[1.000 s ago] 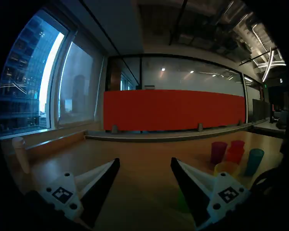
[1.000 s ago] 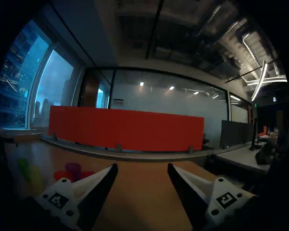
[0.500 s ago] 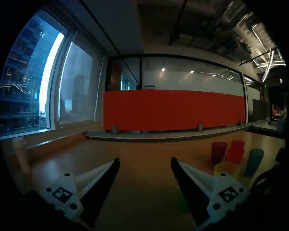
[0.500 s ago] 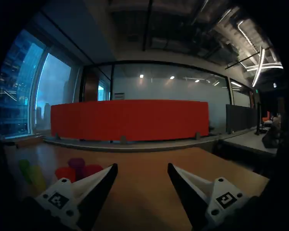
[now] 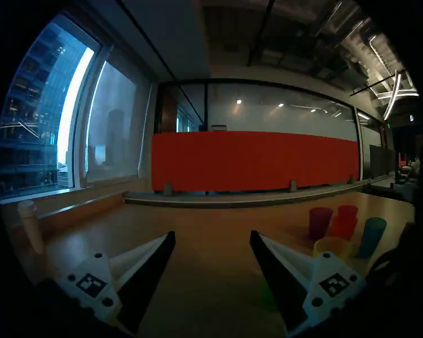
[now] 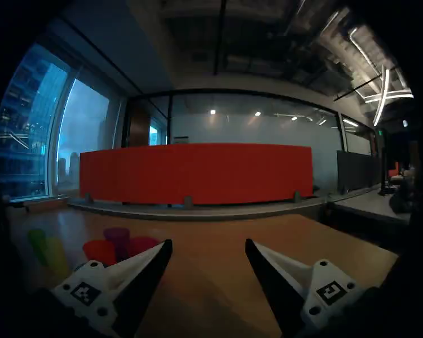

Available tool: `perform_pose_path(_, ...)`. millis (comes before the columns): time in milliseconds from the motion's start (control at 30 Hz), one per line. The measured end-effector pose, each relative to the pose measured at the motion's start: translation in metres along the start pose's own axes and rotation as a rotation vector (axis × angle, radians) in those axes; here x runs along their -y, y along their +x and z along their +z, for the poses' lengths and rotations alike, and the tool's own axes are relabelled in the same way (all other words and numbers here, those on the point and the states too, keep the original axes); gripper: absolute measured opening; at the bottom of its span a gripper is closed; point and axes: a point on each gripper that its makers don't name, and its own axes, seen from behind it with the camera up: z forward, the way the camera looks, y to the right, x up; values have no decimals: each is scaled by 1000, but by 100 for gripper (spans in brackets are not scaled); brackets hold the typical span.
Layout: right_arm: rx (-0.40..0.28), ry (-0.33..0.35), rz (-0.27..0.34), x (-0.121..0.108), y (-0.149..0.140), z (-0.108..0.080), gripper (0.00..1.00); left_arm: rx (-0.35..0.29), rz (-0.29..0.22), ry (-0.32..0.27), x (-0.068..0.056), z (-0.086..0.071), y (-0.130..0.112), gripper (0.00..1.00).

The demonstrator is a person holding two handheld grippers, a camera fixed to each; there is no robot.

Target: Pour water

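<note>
Several coloured plastic cups stand on the wooden table. In the left gripper view a purple cup, a red cup, a teal cup and a yellow cup cluster at the right, beyond my open left gripper; a green cup is half hidden behind its right finger. In the right gripper view a purple cup, red cups, a yellow cup and a green cup sit at the lower left, beside my open right gripper. Both grippers hold nothing.
A tan cup stands alone at the far left by the window sill. A long red partition runs across the back of the table. Another desk lies to the right past the table edge.
The right gripper view has swung a little to the left and down, so the cups show more fully. The left gripper has stayed still.
</note>
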Motion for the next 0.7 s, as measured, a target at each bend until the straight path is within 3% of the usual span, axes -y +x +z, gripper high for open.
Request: perform_pose_path(700, 14, 0, 12, -4, -11, 1, 100, 0, 0, 0, 0, 0, 0, 98)
